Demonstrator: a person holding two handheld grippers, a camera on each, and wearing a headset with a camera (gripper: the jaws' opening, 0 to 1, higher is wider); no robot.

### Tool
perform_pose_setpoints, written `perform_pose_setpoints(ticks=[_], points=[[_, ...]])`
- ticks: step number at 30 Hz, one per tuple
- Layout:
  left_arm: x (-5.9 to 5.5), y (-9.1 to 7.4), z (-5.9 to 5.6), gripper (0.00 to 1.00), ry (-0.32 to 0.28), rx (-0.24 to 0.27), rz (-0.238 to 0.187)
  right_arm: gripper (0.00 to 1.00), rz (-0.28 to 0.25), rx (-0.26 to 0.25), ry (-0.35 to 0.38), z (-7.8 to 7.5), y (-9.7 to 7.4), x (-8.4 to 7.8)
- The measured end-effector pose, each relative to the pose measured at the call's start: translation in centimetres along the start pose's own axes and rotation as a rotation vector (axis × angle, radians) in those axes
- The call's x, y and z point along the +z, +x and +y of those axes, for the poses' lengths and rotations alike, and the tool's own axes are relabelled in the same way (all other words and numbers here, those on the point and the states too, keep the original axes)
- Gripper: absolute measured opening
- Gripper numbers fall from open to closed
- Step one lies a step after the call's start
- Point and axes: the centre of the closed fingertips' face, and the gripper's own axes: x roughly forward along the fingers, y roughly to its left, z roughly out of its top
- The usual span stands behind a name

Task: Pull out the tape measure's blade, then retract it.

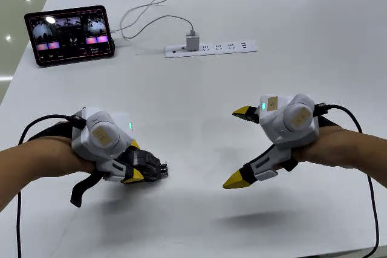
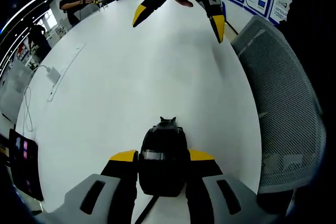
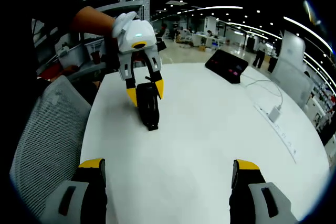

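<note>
Left claw (image 1: 138, 162) of mine grips the black plastic tape measure (image 2: 163, 150) over the white tabletop (image 1: 199, 89); my right claw (image 1: 237, 146) has jaws spread wide, holding nothing.

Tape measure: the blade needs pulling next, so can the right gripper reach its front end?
Probably yes: the right gripper is open, facing the tape measure, whose front end pokes past the left gripper; bare table lies between.

The head view looks forward and down on the surface (image 1: 199, 89) from above the left tongs (image 1: 138, 161) and right tongs (image 1: 237, 147). Each gripper view sits low behind its own jaws, apparently facing the other across the shared middle.
</note>
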Motion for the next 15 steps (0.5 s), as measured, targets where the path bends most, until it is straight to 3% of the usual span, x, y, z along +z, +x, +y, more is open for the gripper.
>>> perform_pose_setpoints(ticks=[9, 15], points=[[-0.2, -0.1, 0.0, 0.29, 0.023, 0.003, 0.049, 0.99, -0.025, 0.013, -0.018, -0.2, 1.3, 1.0], [-0.2, -0.1, 0.2, 0.29, 0.003, 0.018, 0.040, 0.99, -0.033, 0.035, -0.012, -0.5, 2.4, 1.3]])
